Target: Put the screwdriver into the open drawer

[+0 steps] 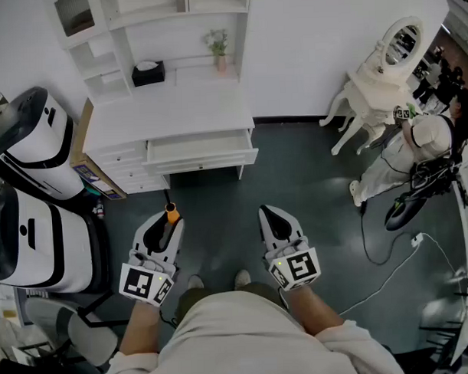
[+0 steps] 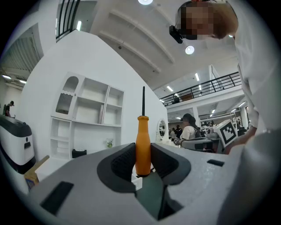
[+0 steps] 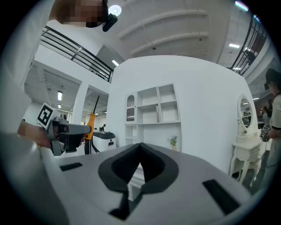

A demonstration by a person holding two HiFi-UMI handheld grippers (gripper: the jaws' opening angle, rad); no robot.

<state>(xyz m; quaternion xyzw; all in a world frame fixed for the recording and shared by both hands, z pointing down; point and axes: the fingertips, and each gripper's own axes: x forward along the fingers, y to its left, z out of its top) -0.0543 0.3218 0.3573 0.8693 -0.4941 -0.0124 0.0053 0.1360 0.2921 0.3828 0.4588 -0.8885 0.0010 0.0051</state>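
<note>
Left gripper view – the left gripper (image 1: 166,225) has its fingers pinching the orange screwdriver (image 2: 142,140) by the handle, shaft upright. The right gripper (image 3: 140,147) has its fingers pressed together, empty. The open drawer (image 1: 200,149) lies ahead – well apart.

Orange handle, black shaft on the screwdriver (image 2: 142,140) in the left tongs (image 2: 142,154). White drawer (image 1: 200,150) ahead of them, dark grey-green floor (image 1: 311,187) below

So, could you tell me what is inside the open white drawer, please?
The open white drawer shows only its bare white bottom; no object is visible. Its rear part is hidden under the white desk top.
</note>
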